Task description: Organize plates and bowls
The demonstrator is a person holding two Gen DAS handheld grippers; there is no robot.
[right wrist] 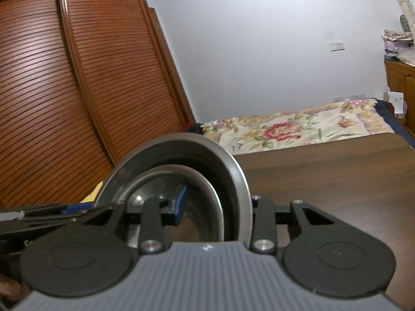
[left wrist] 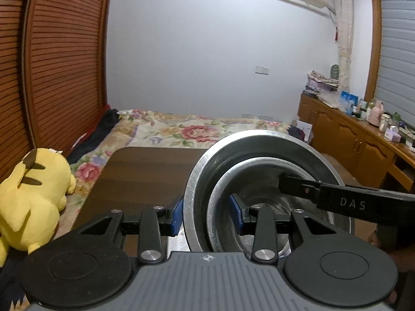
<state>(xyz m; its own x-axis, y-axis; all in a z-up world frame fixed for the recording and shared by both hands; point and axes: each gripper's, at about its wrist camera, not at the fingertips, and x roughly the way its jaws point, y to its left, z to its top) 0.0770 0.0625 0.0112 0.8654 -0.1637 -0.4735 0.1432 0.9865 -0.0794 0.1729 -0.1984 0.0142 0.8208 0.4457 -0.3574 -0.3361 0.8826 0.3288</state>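
Left gripper (left wrist: 207, 213) and right gripper (right wrist: 215, 204) each pinch the nested bowls' (left wrist: 197, 181) rims above the desk (left wrist: 145, 171).

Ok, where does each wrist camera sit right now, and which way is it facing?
Left wrist: sits behind the left gripper, facing across the dark wooden table toward the floral-covered bed; its blue pads clamp the left wall of the nested round steel bowls; the right gripper reaches in from the right.
Right wrist: sits behind the right gripper, facing the louvred wooden wardrobe and the bed; it grips the bowls' right wall.
Shared: bowls, table, bed, each other's fingers.
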